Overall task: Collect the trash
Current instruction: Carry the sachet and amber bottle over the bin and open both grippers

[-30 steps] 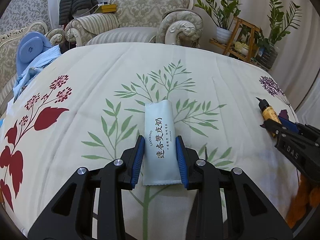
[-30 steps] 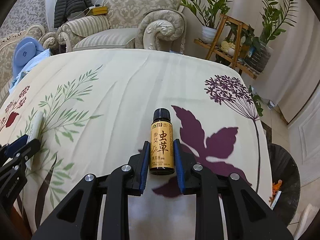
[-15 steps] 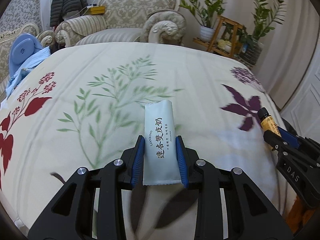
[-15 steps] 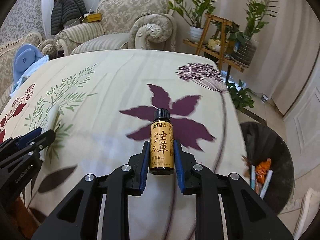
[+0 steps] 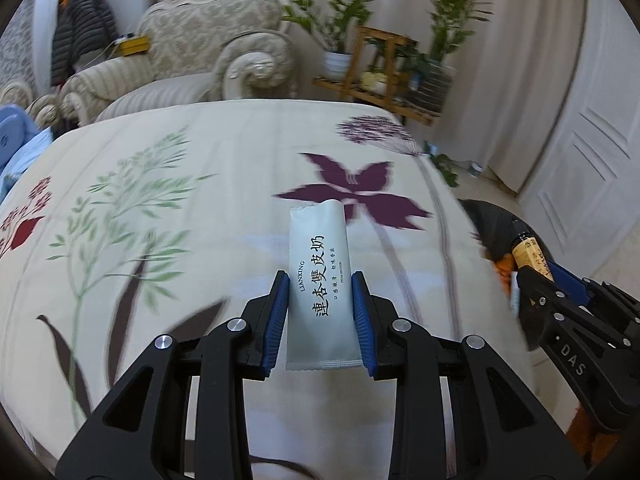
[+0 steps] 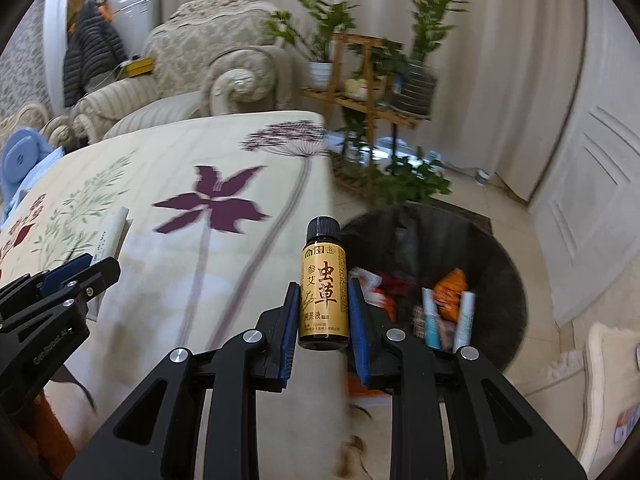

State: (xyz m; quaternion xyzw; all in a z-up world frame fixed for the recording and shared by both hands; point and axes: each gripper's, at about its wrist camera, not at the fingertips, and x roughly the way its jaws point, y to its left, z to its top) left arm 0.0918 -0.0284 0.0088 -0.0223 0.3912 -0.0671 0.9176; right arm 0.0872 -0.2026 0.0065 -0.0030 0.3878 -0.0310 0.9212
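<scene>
My left gripper (image 5: pixel 319 300) is shut on a pale green sachet (image 5: pixel 318 280) with black Chinese print, held above the flowered tablecloth (image 5: pixel 160 208). My right gripper (image 6: pixel 323 304) is shut on a small brown bottle (image 6: pixel 322 284) with a yellow label and black cap, held at the table's right edge, next to the black trash bin (image 6: pixel 500 276) on the floor. The bin holds several wrappers and tubes. The bottle also shows in the left wrist view (image 5: pixel 528 252), and the sachet shows in the right wrist view (image 6: pixel 112 232).
An ornate beige armchair (image 5: pixel 192 56) stands behind the table. A wooden plant stand (image 6: pixel 372 80) with potted plants is at the back right. A white door (image 6: pixel 592 200) is on the right. Blue items (image 6: pixel 24 160) lie at the far left.
Both grippers have swung right across the table with their loads. The trash bin has come into fuller view beside the right gripper.
</scene>
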